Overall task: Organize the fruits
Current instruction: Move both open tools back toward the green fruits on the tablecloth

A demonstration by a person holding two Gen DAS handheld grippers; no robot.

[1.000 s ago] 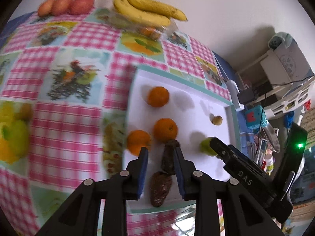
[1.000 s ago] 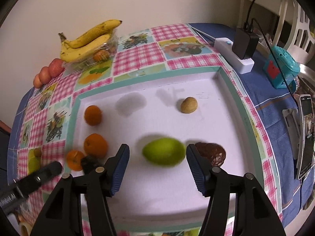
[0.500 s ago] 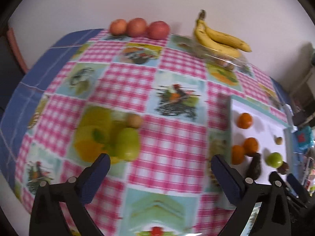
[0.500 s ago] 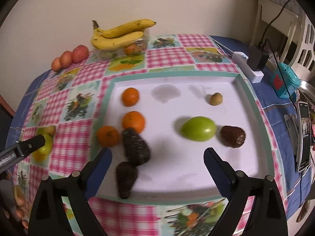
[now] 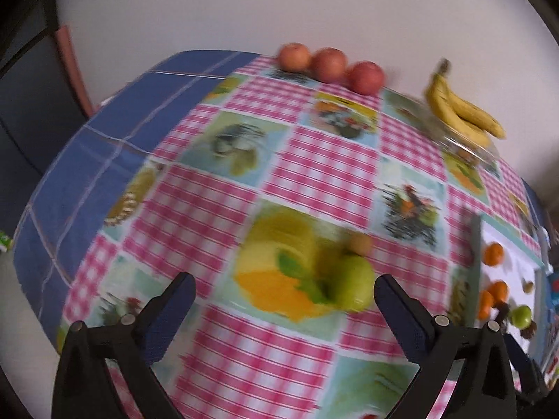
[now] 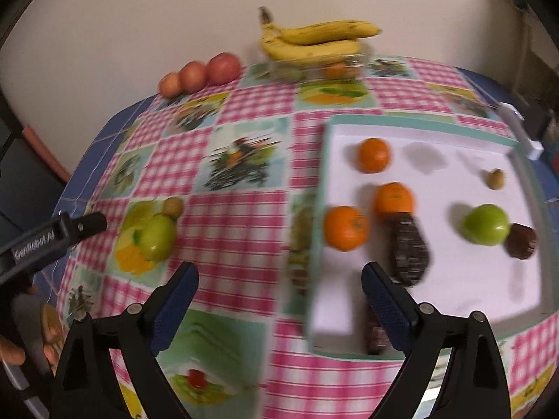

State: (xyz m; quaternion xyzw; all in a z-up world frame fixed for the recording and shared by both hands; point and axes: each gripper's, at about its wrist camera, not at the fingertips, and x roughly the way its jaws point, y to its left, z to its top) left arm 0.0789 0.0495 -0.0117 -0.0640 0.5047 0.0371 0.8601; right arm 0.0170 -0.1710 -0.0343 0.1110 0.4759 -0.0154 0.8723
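Left wrist view is showing the left gripper (image 5: 284, 300), jaws now spread wide and empty, swinging from the tray (image 6: 454, 276) toward the green apple (image 5: 353, 284) at lower centre; right gripper (image 6: 279, 295) is hovering open.

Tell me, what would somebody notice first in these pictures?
Probably the white tray on the right side of the pink checked tablecloth, holding three oranges, a green apple and dark fruits. Next, the yellow bananas by the back wall, and another green apple between the open left gripper fingers.
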